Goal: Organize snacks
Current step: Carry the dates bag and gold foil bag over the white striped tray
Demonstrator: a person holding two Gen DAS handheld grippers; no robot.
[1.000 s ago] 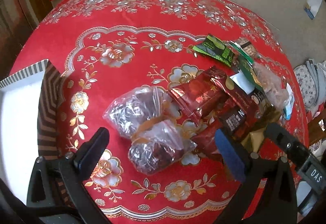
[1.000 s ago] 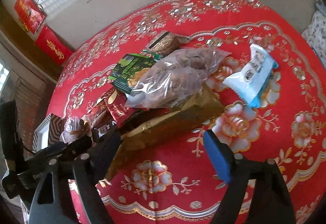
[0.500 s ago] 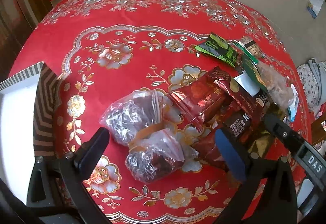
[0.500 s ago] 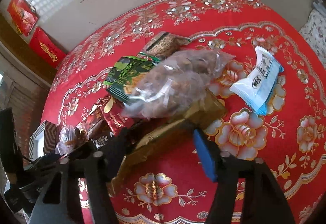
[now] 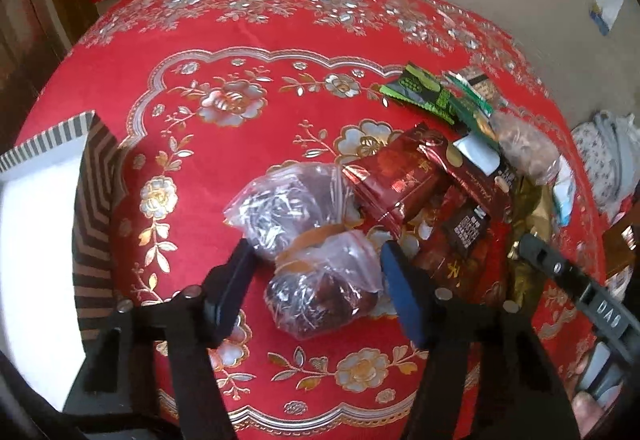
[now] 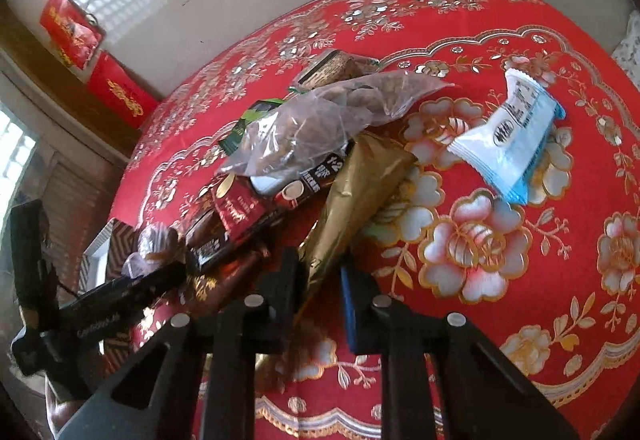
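Left gripper [image 5: 316, 282] has jaws partly open, straddling clear bag of dark snacks [image 5: 320, 292] w/o gripping; bag lies on red tablecloth [image 5: 224, 175] nr table centre; right gripper [image 6: 318, 294] jaws narrowed round tail of gold pouch [image 6: 356, 195], contact looks likely but can't tell if clamped; pouch sits under clear nut bag [image 6: 320, 123], beside dark red packets [image 6: 236, 207]; white-blue packet [image 6: 510, 137] lies apart to the right; striped box [image 5: 44, 199] at table's left edge
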